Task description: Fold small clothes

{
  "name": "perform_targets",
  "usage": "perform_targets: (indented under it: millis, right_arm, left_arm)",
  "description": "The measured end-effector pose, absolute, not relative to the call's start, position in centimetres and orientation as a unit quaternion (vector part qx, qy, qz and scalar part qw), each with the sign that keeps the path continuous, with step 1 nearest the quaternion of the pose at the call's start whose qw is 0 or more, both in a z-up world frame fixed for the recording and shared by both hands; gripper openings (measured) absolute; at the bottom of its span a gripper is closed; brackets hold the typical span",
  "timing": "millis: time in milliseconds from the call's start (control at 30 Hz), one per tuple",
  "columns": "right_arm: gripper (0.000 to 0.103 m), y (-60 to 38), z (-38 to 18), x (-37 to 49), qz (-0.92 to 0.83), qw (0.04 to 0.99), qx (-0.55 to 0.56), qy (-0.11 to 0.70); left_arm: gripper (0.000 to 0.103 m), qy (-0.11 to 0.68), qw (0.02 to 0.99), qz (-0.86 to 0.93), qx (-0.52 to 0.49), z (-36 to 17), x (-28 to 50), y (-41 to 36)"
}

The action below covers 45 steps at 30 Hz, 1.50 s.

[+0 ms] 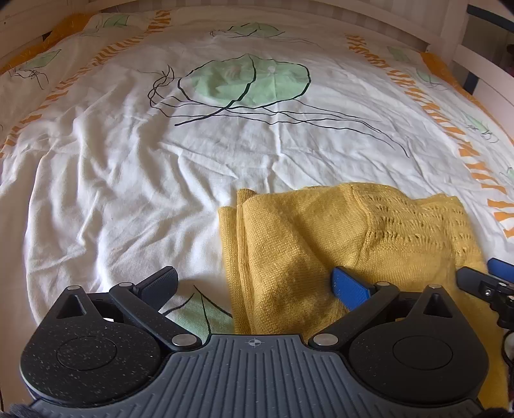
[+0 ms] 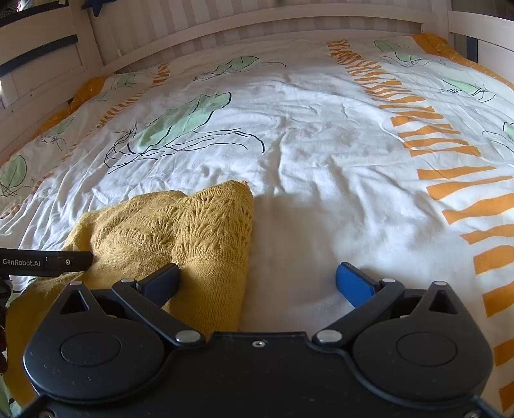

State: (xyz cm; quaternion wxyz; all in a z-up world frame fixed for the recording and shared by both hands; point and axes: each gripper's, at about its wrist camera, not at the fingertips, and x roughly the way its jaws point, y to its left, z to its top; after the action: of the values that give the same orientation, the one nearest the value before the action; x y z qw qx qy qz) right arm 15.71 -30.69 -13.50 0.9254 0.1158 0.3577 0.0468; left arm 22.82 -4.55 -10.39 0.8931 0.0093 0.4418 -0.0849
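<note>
A mustard-yellow knitted garment lies folded on the bed, with a lace-pattern panel on its right part. My left gripper is open and empty, its jaws spread over the garment's near left edge. The garment also shows in the right wrist view, at the lower left. My right gripper is open and empty, its jaws spread over the garment's near right edge and the bare sheet. The right gripper's fingers show at the left view's right edge. The left gripper's side shows at the right view's left edge.
The white bed sheet is wrinkled, printed with green jellyfish and orange stripes. A white slatted bed frame runs along the far side and both ends.
</note>
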Motion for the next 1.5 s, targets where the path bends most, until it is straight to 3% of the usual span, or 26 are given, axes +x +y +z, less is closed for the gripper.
perform_targets:
  millis: [467, 700, 1033, 1500]
  right_arm:
    - [0.103, -30.9, -11.3, 14.0, 0.013, 0.938, 0.094, 0.333]
    - [0.103, -30.8, -7.0, 9.8, 0.032, 0.947, 0.134, 0.291]
    - [0.102, -27.8, -3.6, 3.0, 0.029, 0.960, 0.062, 0.271]
    - [0.102, -27.5, -4.2, -1.0, -0.021, 0.939, 0.093, 0.329]
  left_arm:
    - [0.103, 0.430, 0.897, -0.107, 0.014, -8.2, 20.6, -4.3]
    - [0.101, 0.412, 0.904, -0.111, 0.011, -4.5, 15.9, -4.6]
    - [0.101, 0.360, 0.927, -0.081, 0.063, -0.5, 8.9, -6.2]
    - [0.101, 0.392, 0.915, -0.085, 0.049, -1.2, 5.2, -5.9]
